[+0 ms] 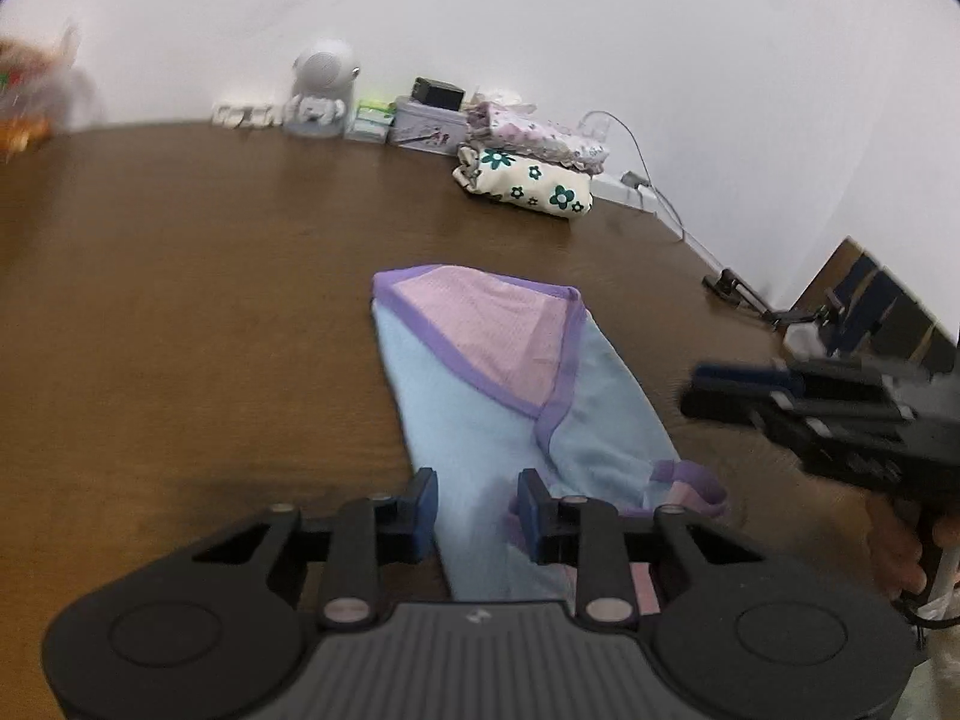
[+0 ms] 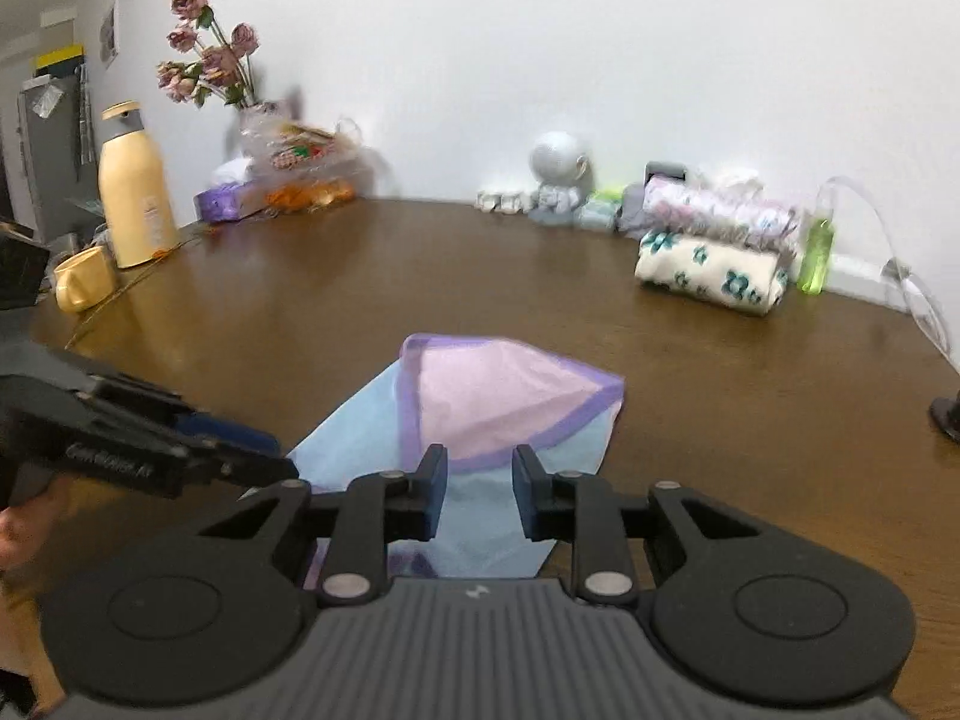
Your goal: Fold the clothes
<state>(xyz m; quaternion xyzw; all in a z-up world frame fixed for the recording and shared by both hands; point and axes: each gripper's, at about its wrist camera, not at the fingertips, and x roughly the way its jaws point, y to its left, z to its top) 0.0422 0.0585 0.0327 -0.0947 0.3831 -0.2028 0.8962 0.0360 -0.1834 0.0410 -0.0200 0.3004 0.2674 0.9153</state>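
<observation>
A folded light-blue garment with purple trim and a pink mesh panel (image 1: 510,396) lies flat on the brown wooden table (image 1: 180,300), its near end beneath both grippers. Only the right wrist view takes in the yellow bottle (image 2: 133,186), the yellow mug (image 2: 81,279) and the vase of dried pink roses (image 2: 210,54) at the table's left, while the left wrist view alone shows the black clamp stand (image 1: 735,288) at the right edge. The left gripper (image 1: 477,510) hovers low over the garment with its jaws apart and empty, and the right gripper (image 2: 478,495) does likewise, each reaching in level from its own side, held by a hand (image 1: 900,552).
</observation>
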